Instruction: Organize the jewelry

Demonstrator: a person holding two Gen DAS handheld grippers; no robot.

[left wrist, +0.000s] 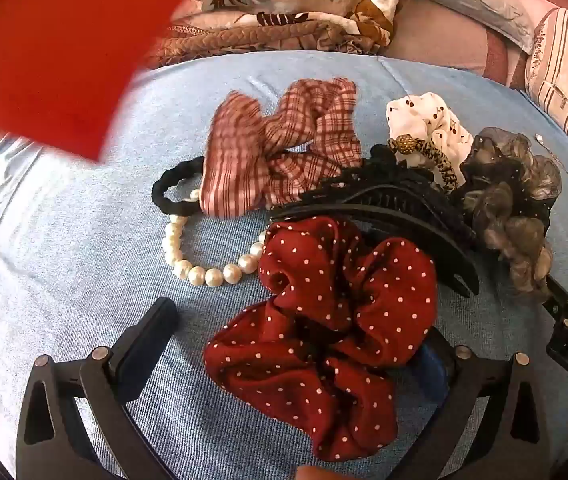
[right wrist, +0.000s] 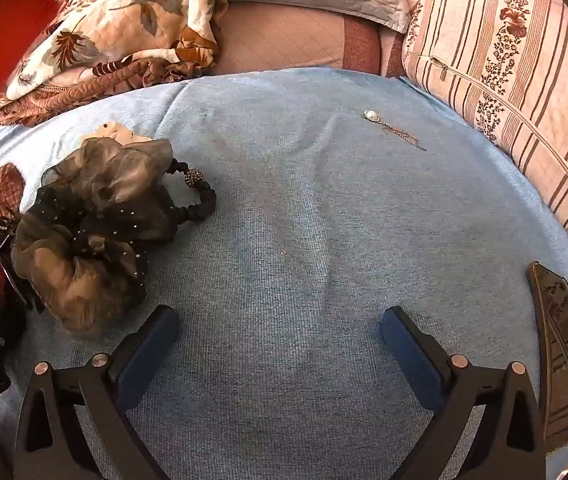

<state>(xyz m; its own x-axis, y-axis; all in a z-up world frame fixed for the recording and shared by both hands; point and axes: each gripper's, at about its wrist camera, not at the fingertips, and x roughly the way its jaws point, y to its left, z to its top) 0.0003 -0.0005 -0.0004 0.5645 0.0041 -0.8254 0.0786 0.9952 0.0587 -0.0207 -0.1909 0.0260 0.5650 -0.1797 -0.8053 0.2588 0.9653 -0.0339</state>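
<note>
My left gripper [left wrist: 296, 332] is open over a dark red polka-dot scrunchie [left wrist: 324, 332] that lies between its fingers and hides the right fingertip. Behind it lie a pearl bracelet [left wrist: 204, 268], a black hair tie [left wrist: 172, 192], a pink plaid scrunchie [left wrist: 280, 152], a black claw clip [left wrist: 396, 216], a white printed scrunchie [left wrist: 428, 124] and a grey organza scrunchie [left wrist: 512, 200]. My right gripper [right wrist: 280, 328] is open and empty over bare blue cloth [right wrist: 304, 220]. The grey scrunchie [right wrist: 92, 232] lies to its left. A pearl pendant on a chain [right wrist: 392, 128] lies far ahead.
A blurred red flat thing [left wrist: 56, 52] fills the upper left of the left wrist view. A floral quilt [right wrist: 116, 36] and striped pillow [right wrist: 516, 72] border the cloth. A dark patterned flat object [right wrist: 556, 356] lies by the right gripper.
</note>
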